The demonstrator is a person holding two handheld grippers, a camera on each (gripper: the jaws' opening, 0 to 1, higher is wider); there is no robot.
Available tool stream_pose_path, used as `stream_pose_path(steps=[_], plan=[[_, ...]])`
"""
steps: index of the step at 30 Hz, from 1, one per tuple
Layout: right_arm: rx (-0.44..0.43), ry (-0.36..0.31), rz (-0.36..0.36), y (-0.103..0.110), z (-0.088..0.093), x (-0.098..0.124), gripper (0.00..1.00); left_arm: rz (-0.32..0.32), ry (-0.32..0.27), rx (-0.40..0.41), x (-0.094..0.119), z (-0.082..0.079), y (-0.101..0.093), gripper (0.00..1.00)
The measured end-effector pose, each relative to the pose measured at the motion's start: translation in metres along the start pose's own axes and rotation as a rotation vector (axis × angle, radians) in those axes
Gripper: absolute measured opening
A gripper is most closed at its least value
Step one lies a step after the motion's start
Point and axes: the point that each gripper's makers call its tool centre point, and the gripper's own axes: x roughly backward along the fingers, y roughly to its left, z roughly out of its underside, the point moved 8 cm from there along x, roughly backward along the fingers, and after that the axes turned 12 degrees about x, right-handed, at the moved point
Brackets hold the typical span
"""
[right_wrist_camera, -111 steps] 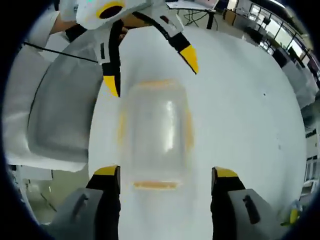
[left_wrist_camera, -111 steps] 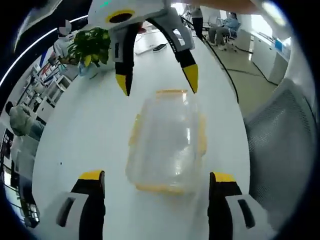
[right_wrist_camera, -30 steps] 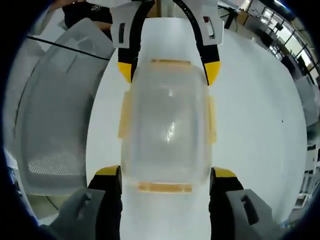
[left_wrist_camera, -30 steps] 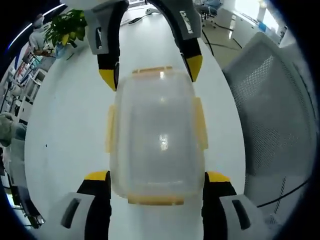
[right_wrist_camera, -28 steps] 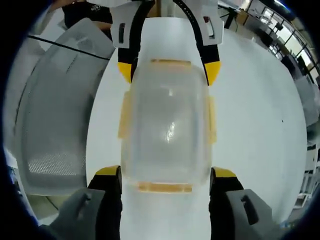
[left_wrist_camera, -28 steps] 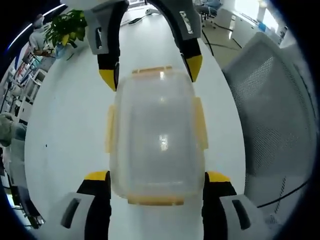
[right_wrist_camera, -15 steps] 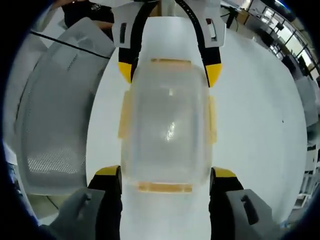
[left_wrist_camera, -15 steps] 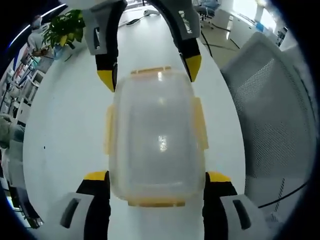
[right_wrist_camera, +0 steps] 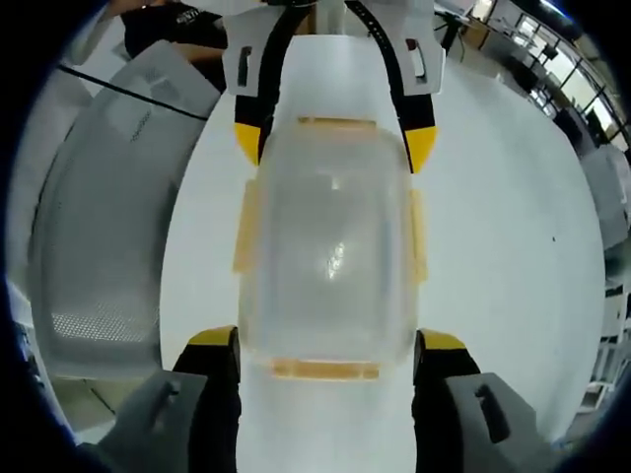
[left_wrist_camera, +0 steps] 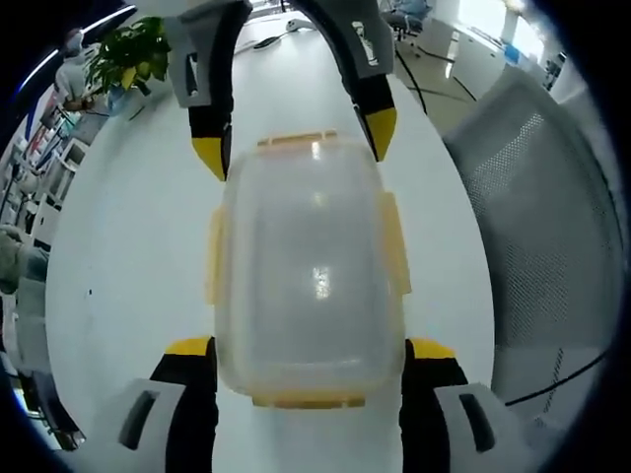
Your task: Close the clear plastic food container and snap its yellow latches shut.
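The clear plastic container (left_wrist_camera: 308, 266) (right_wrist_camera: 330, 256) lies on the white table (left_wrist_camera: 128, 246) with its lid side toward me. Yellow latches stick out at both long sides (left_wrist_camera: 396, 246) (right_wrist_camera: 246, 232) and at both ends (left_wrist_camera: 306, 401). My left gripper (left_wrist_camera: 308, 350) stands open, and its yellow-tipped jaws flank the container's near end. It enters the right gripper view from the top as the left gripper (right_wrist_camera: 332, 146). My right gripper (right_wrist_camera: 325, 340) is also open and straddles the opposite end, entering the left gripper view from the top as the right gripper (left_wrist_camera: 294, 146). Contact with the plastic cannot be told.
A grey mesh chair (left_wrist_camera: 552, 227) (right_wrist_camera: 99, 227) stands close beside the table edge. A potted plant (left_wrist_camera: 138, 59) sits at the far end of the table. A dark sleeve (right_wrist_camera: 168, 20) shows behind the left gripper. Office desks and people lie beyond.
Since 3.7 s ago both grippers have closed in and now straddle the container's two ends. Over the last second nothing has visibly moved.
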Motion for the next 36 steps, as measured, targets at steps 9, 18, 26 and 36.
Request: stream_pose_path(steps=[9,18,26,36], plan=[[-0.013,-0.007,0.005,-0.026,0.007,0.0,0.68,0.002,0.007,-0.011,-0.003,-0.003,0.028,0.73],[-0.027,-0.029,0.013,-0.053,0.015,0.0,0.68,0.006,0.012,-0.028,-0.007,-0.007,0.058,0.73],[-0.037,-0.036,0.017,-0.074,0.024,0.002,0.68,0.008,0.006,-0.037,-0.01,-0.013,0.081,0.73],[-0.044,-0.042,0.015,-0.09,0.031,0.004,0.68,-0.002,0.003,-0.048,-0.016,-0.019,0.097,0.75]])
